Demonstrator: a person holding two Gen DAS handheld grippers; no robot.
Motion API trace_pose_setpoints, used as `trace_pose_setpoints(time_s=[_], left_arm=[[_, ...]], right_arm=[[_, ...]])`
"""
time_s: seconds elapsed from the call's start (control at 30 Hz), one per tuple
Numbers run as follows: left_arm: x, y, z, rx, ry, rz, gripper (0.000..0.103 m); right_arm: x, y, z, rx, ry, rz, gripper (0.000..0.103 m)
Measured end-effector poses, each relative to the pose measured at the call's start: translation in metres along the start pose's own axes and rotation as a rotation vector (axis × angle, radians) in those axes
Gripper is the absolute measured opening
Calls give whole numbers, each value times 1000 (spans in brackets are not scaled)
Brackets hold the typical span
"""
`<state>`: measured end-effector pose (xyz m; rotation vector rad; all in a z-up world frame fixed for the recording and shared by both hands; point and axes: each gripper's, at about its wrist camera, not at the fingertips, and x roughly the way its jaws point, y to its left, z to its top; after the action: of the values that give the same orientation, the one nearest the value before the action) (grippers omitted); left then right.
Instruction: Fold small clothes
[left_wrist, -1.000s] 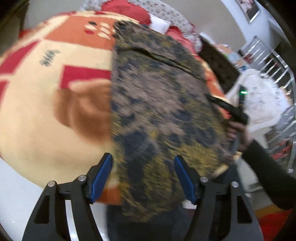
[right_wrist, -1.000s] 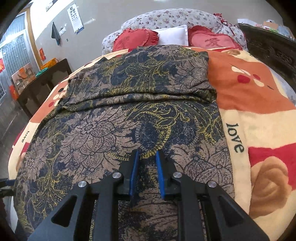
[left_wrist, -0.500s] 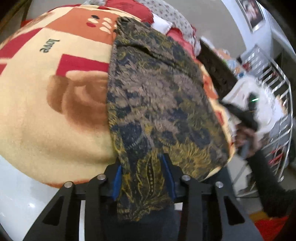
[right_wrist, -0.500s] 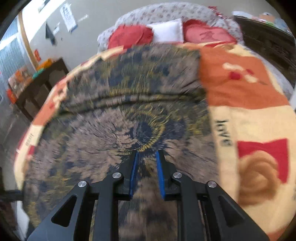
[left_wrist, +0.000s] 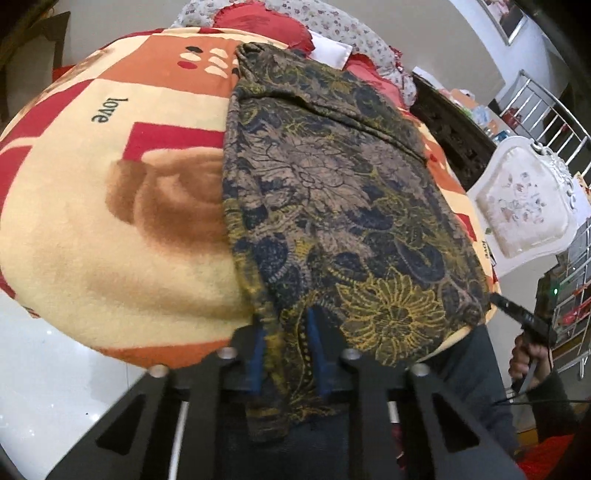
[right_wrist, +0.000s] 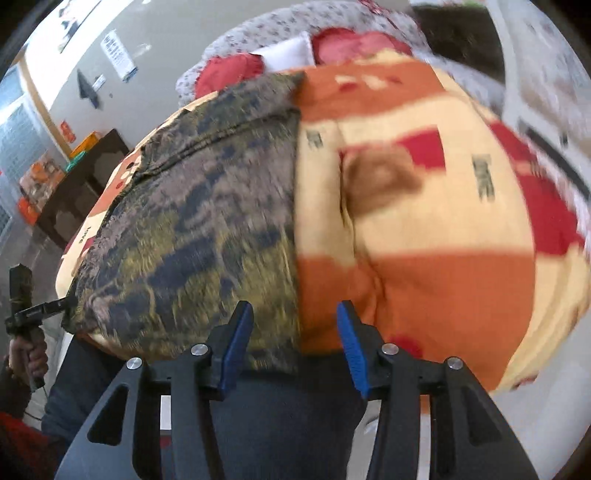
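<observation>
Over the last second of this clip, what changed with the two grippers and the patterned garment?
The left gripper went from open to shut on the near corner of the patterned garment. The right gripper let go of the cloth it had pinched, opened, and swung right to the garment's edge. The garment lies spread on the blanket as before, pillows unmoved.

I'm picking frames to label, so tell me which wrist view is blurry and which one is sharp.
Left wrist view: sharp, the dark floral patterned garment and the orange and cream fleece blanket read crisply, with fisheye bending at the edges. Right wrist view: motion-smeared across garment and blanket, though the right gripper itself stays sharp.
</observation>
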<state>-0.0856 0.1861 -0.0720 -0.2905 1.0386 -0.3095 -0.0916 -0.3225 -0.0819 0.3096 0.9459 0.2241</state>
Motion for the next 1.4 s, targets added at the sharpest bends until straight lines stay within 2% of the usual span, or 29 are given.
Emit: trace_pose_setpoints(time_s=[0.07,0.13,0.2,0.23,0.33,0.43,0.53,0.63,0.7,0.87,1.0,1.17,1.4], left_arm=[[-1,1,0,-13,-4,10,11],[-4,0,0,-23,-15,18,11],[-5,-4,0,-17,-18,30,11],[-6,-5,-1,-14,-17,32,11],[-6,-6,-1,-20,-16,28,14],[-5,-5,-1,-35,-15,17,17],[-3,-6,-1,-50,-16,5,18],[-5,-2,-1,-75,-21,6,6],[-12,4,-2,-103,-41,-11,4],[-43,8,-5,-105,-97,-54,2],[-76,24,-10,-149,-144,-91,2],[-113,37,-24,-165,-180,-98,2],[-152,22,-35,-120,-194,-169,2]], right_arm=[[7,-2,-6,20,-7,39,49],[15,1,-8,17,3,66,48],[19,1,-10,3,13,78,34],[19,1,-10,9,15,80,22],[9,-1,-10,5,-24,101,11],[5,-4,-9,24,-54,147,10],[15,-4,-7,25,-37,136,11],[19,-6,-6,53,-21,149,11],[14,-2,-5,45,-23,162,10],[-31,15,-1,-17,-84,169,7],[-73,27,2,-43,-145,193,7],[-116,52,4,-123,-193,233,7],[-162,56,2,-136,-263,254,7]])
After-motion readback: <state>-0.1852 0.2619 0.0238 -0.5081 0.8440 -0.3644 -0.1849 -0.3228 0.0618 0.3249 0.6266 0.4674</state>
